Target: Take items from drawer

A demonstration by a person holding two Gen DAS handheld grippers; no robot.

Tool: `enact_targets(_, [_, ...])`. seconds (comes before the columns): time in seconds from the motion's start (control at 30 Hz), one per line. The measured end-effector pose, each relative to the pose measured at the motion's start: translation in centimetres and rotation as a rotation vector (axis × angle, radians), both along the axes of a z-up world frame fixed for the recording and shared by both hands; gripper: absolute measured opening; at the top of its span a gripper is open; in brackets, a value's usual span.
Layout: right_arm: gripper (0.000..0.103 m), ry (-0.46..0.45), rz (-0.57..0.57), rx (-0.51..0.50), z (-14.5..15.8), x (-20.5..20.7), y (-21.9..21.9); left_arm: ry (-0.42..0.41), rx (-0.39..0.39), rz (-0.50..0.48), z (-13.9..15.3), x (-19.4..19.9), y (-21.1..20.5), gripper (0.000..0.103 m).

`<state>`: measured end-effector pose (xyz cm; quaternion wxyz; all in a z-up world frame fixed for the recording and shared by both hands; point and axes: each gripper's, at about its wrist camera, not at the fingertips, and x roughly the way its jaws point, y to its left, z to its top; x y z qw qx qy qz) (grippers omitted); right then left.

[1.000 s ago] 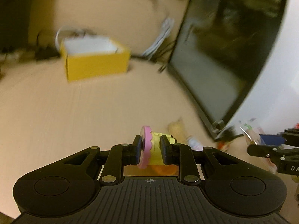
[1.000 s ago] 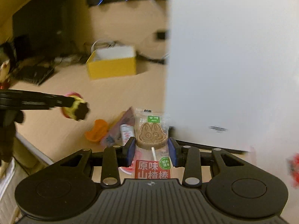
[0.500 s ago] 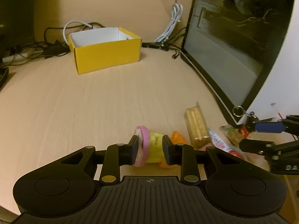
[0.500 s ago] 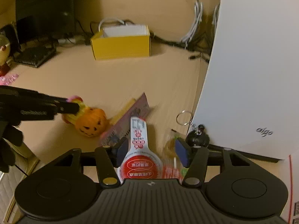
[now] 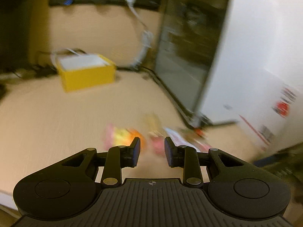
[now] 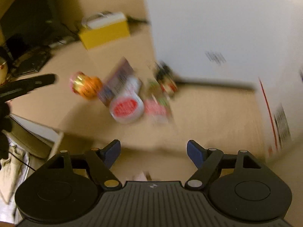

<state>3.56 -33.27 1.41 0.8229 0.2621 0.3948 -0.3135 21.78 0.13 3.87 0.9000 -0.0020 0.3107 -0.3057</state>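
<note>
Hovering with both fingers apart, left (image 5: 151, 152) and right (image 6: 153, 153), empty; snack pile (image 6: 126, 102) lies ahead on the bench (image 6: 208, 113).

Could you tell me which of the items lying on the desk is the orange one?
It is the round pumpkin-like toy at the left end of the pile, beside the white packet with the red label; the others look white, pink, purple or dark.

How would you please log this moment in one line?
left gripper: open, empty | right gripper: open, empty | orange pumpkin toy, snack packets on wooden desk

Both wrist views look down, sharing the yellow box (image 5: 87, 74) (image 6: 105, 32).
</note>
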Motion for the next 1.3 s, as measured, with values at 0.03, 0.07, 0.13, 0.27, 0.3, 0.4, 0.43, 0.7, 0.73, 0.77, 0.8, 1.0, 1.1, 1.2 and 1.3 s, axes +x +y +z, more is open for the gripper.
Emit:
enact_targets(0.03, [0.078,0.021,-0.035,0.051,-0.7,-0.7,-0.4,0.033,-0.005,-0.037,-0.7,-0.7,-0.4,0.031])
enact_targets(0.07, [0.077,0.04,-0.067,0.092,-1.5,-1.4,-0.6,0.069,-0.005,-0.072,-1.6,-1.4,-0.9,0.031])
enact_targets(0.13, [0.075,0.098,-0.106,0.191,-3.8,-2.6,-0.7,0.129,0.016,-0.12,-3.8,-2.9,-1.8,0.031])
enact_targets(0.27, [0.071,0.253,-0.081,0.344,-9.1,-2.5,0.7,0.228,0.052,-0.175,-7.6,-5.1,-2.6,0.03])
enact_targets(0.3, [0.071,0.287,-0.075,0.365,-10.1,-2.4,1.0,0.241,0.06,-0.176,-8.4,-5.4,-2.7,0.03])
enact_targets(0.4, [0.071,0.401,-0.071,0.434,-13.2,-2.2,1.5,0.263,0.082,-0.153,-10.2,-5.9,-2.5,0.03])
enact_targets(0.43, [0.071,0.439,-0.069,0.455,-14.1,-2.2,1.5,0.27,0.082,-0.142,-10.6,-5.9,-2.4,0.03])
enact_targets(0.7, [0.063,0.526,-0.013,0.495,-16.3,-0.9,1.9,0.295,0.083,-0.092,-12.1,-5.5,-1.3,0.03])
enact_targets(0.73, [0.063,0.512,-0.01,0.484,-16.3,-0.4,1.8,0.3,0.088,-0.089,-12.3,-5.5,-1.3,0.03])
enact_targets(0.77, [0.063,0.494,-0.006,0.467,-16.2,0.3,1.6,0.305,0.09,-0.087,-12.5,-5.5,-1.3,0.03])
enact_targets(0.8, [0.063,0.473,-0.004,0.449,-16.1,1.1,1.4,0.312,0.091,-0.088,-12.7,-5.5,-1.3,0.03])
enact_targets(1.0, [0.066,0.258,0.061,0.41,-12.8,3.1,0.5,0.328,0.096,-0.103,-12.9,-5.5,-1.3,0.03])
enact_targets(1.1, [0.069,0.344,0.141,0.197,-9.5,1.4,0.7,0.338,0.079,-0.11,-13.1,-5.3,-1.5,0.03])
enact_targets(1.2, [0.069,0.507,0.226,-0.04,-8.2,-0.4,2.2,0.35,0.072,-0.137,-13.3,-5.2,-1.8,0.03])
enact_targets(1.3, [0.069,0.585,0.258,-0.076,-9.4,-0.8,3.1,0.355,0.087,-0.178,-13.4,-5.4,-2.2,0.03])
